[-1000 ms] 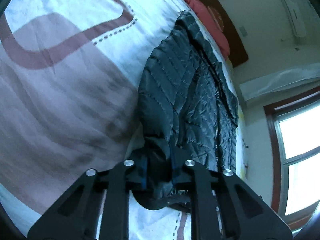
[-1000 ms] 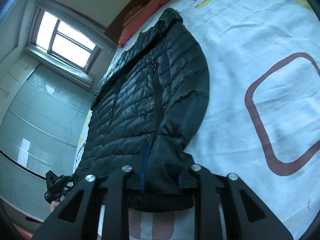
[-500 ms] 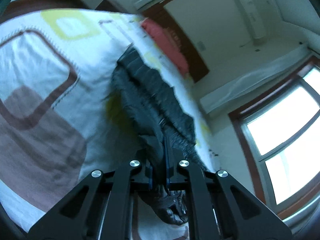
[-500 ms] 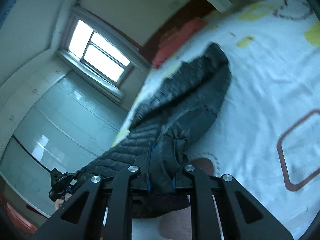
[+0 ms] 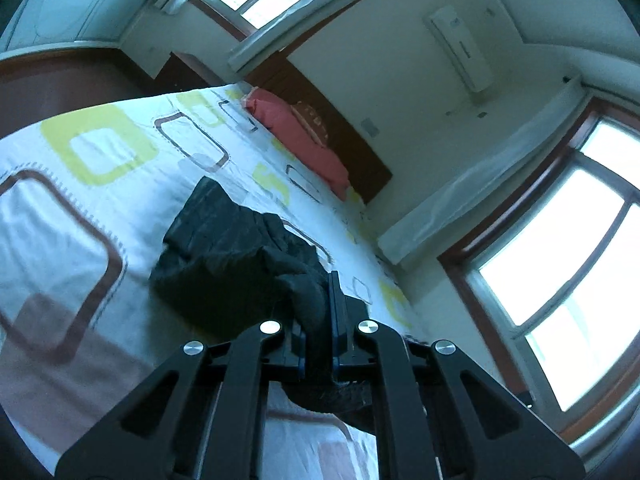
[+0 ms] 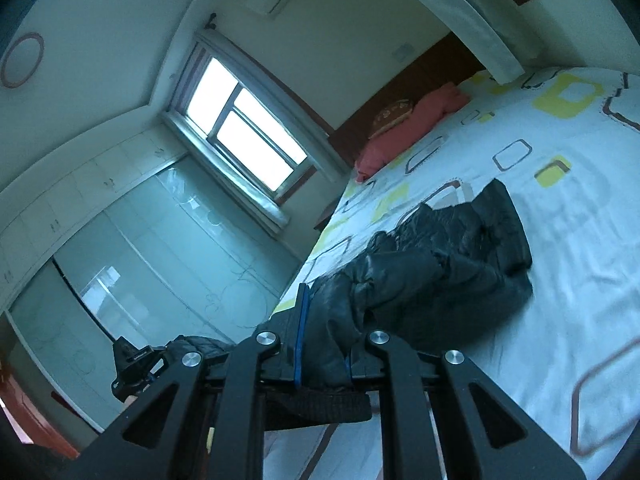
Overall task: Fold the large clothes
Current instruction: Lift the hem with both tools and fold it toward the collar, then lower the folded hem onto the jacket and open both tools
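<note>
Hem of the black quilted puffer jacket was clamped in both the left gripper and right gripper, held raised above the patterned white bedsheet, probably for folding toward the pink pillow.

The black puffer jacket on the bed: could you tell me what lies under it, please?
Under the black puffer jacket lies the patterned bedsheet. Its near hem is raised, clamped by both grippers. The sheet beneath its bunched far part is covered.
</note>
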{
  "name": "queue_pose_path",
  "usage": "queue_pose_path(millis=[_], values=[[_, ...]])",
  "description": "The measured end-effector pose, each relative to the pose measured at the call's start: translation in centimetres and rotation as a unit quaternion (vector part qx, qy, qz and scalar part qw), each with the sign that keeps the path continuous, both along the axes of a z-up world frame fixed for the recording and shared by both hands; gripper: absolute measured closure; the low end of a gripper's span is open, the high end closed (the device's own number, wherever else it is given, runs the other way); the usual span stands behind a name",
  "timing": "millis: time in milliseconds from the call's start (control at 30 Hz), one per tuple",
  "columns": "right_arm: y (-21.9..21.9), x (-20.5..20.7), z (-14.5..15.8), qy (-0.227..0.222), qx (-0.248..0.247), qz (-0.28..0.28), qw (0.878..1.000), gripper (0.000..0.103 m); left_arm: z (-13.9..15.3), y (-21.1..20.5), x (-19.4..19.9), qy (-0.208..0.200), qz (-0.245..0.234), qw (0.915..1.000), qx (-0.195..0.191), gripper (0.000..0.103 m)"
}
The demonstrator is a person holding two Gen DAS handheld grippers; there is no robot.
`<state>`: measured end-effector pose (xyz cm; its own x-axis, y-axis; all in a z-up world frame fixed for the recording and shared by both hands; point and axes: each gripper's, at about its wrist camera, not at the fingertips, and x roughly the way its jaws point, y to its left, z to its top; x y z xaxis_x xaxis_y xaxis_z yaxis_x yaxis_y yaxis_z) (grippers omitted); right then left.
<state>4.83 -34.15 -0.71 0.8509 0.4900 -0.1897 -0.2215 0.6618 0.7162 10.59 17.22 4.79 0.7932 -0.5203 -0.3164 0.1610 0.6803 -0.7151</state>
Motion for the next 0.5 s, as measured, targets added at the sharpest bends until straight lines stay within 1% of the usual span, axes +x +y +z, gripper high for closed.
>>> queue_pose_path(millis=[33,100,133,167,200,267,300,333,367,400,500], values=[[-0.3,1.6,0.0,0.002,0.004,-0.002,1.0,0.09,0.0,-0.2,1.2,0.0,0.001,1.0,0.005,0.096],[-0.8,5.2,-0.1,0.01,0.011,-0.005,1.0,0.09,-0.1,-0.8,5.2,0.005,0.011,0.9996,0.025,0.096],[-1.0,7.1,-0.3,0.015,0.013,-0.007,1.0,0.09,-0.2,-0.9,6.6,0.007,0.012,0.9995,0.028,0.096],[-1.2,9.2,-0.5,0.023,0.017,-0.009,1.0,0.09,-0.3,-1.2,8.7,0.011,0.014,0.9992,0.035,0.096],[-1.4,10.6,-0.6,0.029,0.018,-0.012,0.999,0.09,-0.4,-1.5,10.1,0.014,0.015,0.9989,0.041,0.096],[-1.6,14.0,-1.1,0.045,0.017,-0.017,0.999,0.09,-1.1,-2.6,14.7,0.027,0.022,0.9976,0.06,0.096],[-1.7,16.7,-1.7,0.059,0.015,-0.022,0.998,0.09,-1.6,-3.2,16.9,0.032,0.024,0.9965,0.073,0.096],[-1.8,18.2,-2.2,0.068,0.014,-0.025,0.997,0.09,-2.0,-3.7,18.1,0.034,0.027,0.9957,0.082,0.096],[-2.0,20.2,-2.9,0.08,0.012,-0.028,0.996,0.09,-2.6,-4.3,20.1,0.039,0.032,0.9941,0.096,0.096],[-2.1,21.6,-3.4,0.09,0.009,-0.031,0.995,0.09,-3.5,-5.0,22.5,0.048,0.034,0.9923,0.109,0.096],[-2.4,26.3,-5.8,0.126,0.006,-0.038,0.991,0.09,-5.8,-6.1,26.8,0.069,0.041,0.988,0.132,0.096]])
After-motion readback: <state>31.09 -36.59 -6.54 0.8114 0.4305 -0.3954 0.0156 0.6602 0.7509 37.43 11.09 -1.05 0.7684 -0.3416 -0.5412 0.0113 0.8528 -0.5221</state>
